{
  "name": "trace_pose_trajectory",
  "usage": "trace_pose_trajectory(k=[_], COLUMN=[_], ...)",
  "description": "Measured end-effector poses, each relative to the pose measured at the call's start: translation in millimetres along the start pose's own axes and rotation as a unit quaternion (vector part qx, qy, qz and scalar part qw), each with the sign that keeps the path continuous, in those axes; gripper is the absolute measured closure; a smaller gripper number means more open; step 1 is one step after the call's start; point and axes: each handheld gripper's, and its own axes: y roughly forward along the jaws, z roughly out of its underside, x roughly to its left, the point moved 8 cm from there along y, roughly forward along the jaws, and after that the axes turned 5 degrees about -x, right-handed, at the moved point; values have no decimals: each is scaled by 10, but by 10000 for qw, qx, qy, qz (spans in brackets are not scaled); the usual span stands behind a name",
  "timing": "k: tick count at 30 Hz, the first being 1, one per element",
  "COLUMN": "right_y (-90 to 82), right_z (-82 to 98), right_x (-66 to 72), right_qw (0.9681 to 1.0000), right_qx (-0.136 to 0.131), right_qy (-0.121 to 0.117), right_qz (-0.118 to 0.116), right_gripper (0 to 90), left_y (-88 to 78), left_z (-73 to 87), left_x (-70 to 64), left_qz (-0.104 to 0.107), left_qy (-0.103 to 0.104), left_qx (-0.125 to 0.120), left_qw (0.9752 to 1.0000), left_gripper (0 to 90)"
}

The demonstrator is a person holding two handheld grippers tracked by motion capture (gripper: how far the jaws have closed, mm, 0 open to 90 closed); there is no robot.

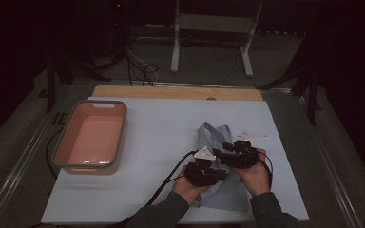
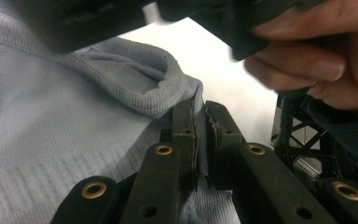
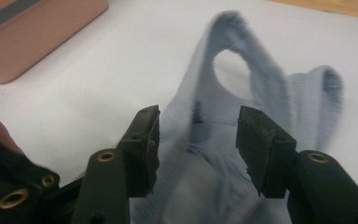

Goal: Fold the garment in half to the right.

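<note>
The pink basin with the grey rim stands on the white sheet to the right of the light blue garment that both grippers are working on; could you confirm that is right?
Not quite: the pink basin stands to the left of the light blue garment, not the right, as the high view shows. It does stand on the white sheet, and both the left gripper and the right gripper are at the garment.

In the high view, both hands and the right hand-held gripper [image 1: 229, 148] cover the near part of the pale blue garment [image 1: 208, 134], so its lower edge cannot be made out. In the left hand-held gripper's view, a blurred dark shape [image 2: 121, 18] runs off the top edge. The pink basin [image 3: 37, 28] is cut off at the top left corner of the right hand-held gripper's view, and the garment's strap loop there is blurred.
</note>
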Motion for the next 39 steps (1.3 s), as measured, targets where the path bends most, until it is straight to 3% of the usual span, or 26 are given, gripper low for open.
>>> trace_pose_trajectory(k=[1,2,3,5,6,10,12,15,22,23,27,33,39], right_y=[32,66,108,120,127,109,57,14,-103,-123,-154,-164,-191], right_z=[6,17,50,63,93,114,142,154,195,209,234,322,369], right_x=[16,25,28,19,-9,-39,-128,-196,-340,-375,-422,-430,-394], right_qw=[10000,9999,9995,9993,9989,9986,9985,9985,9980,9978,9976,9977,9984], right_qx=[64,140,269,318,392,416,377,316,239,234,221,264,232], right_qy=[-7,-31,-141,-172,-177,-212,-195,-144,-28,4,61,107,225], right_qz=[9,20,77,129,171,256,350,428,584,617,653,620,472], right_gripper=[527,614,807,852,887,891,892,892,894,894,894,892,848], left_y=[5,3,-2,-23,-37,-113,-172,-265,-414,-428,-423,-381,-302], left_z=[-2,-7,-10,-31,-35,-52,-60,-69,-5,66,146,240,269], left_x=[-6,-23,-28,-37,-38,3,39,127,350,422,458,439,414], left_qz=[-3,62,85,148,162,79,-27,-253,-568,-677,-703,-562,-469], left_qy=[-11,-32,-18,10,20,78,97,70,-88,-163,-199,-277,-331], left_qx=[-15,-43,-60,-139,-159,-214,-265,-369,-442,-394,-354,-246,-156], left_qw=[10000,10000,9999,9998,9997,9997,9996,9990,9974,9968,9967,9977,9982], left_gripper=[842,844,843,835,783,733,612,549,500,499,504,582,605])
